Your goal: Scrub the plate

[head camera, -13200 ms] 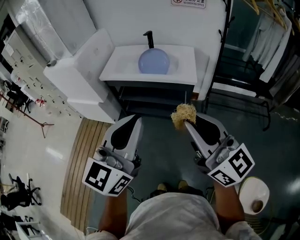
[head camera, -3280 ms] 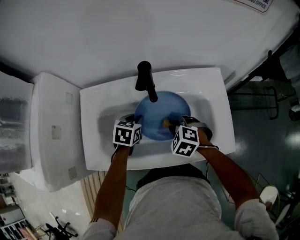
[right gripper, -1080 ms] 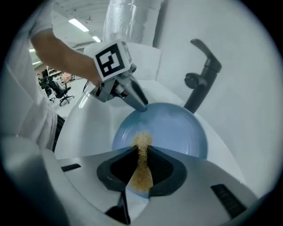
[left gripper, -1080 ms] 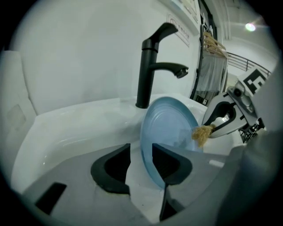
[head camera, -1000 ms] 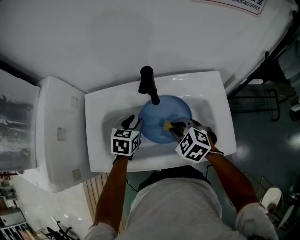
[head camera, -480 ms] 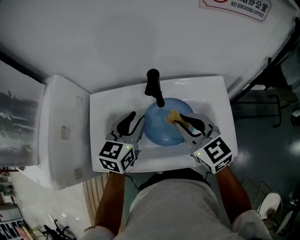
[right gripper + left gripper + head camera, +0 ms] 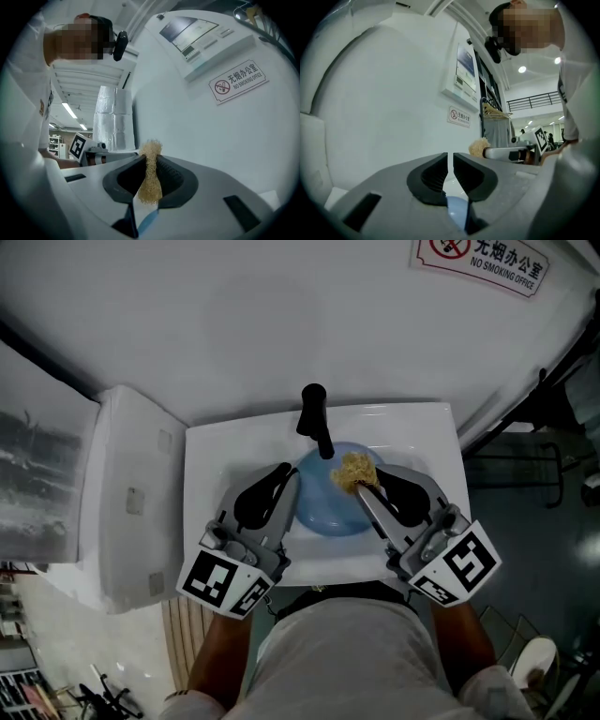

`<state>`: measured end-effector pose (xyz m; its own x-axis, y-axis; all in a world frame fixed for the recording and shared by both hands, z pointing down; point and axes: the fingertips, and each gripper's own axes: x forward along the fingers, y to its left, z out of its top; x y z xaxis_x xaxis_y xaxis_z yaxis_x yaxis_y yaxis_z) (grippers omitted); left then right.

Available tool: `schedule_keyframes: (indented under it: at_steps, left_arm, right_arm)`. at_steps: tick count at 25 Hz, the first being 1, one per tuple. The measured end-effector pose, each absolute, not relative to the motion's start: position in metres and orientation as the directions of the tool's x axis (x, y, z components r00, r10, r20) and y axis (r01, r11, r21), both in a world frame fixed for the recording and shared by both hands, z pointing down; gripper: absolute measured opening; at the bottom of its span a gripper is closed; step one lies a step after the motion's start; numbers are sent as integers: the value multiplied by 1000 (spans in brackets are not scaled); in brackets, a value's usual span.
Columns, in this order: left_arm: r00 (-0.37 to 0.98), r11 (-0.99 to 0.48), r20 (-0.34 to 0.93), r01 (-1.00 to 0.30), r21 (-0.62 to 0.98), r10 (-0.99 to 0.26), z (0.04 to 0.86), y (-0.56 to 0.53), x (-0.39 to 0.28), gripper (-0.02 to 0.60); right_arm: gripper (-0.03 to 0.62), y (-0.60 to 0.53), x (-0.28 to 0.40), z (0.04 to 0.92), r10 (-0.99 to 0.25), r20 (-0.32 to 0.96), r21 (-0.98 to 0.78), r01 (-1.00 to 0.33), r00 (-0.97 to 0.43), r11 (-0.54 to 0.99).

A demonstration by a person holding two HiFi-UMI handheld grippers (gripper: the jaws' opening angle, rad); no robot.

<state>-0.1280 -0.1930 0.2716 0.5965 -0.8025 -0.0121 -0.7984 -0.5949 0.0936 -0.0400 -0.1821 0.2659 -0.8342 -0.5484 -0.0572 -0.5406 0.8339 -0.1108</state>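
Note:
A blue plate [image 7: 323, 507] lies in the white sink [image 7: 211, 474] under the black faucet [image 7: 315, 418]. My left gripper [image 7: 289, 474] is held up over the plate's left rim; its jaws are closing, only a narrow slit is left and nothing is between them [image 7: 450, 161]. My right gripper [image 7: 361, 486] hovers over the plate's right side, shut on a tan fibrous scrubber [image 7: 356, 468]. The scrubber [image 7: 150, 180] is pinched between the pads and its tuft sticks out past the tips. Both grippers hide parts of the plate.
A white box-like unit [image 7: 131, 493] stands against the sink's left side. A white wall with a no-smoking sign [image 7: 483, 261] rises behind the sink. A dark rack [image 7: 553, 427] is to the right, over a dark floor.
Both grippers have lifted up and back from the plate toward me. The scrubber came off the plate's surface with the right gripper. The left jaws went from wide apart to nearly together.

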Motion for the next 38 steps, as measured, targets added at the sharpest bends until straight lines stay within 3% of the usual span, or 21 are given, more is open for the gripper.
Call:
schedule_keyframes:
  at_steps: [14,38]
  left_arm:
    - [596,-603,-102,-796,55,-796,237,-182,-119,17]
    - [602,-609,-118,-792,37,-790,230,-164,-110,16]
  right_arm:
    - [61,-172,-39,231,-508,-183,-111,-496,-841,861]
    - [61,-154,-44,234,-494,-158,-76,-488,-855,869]
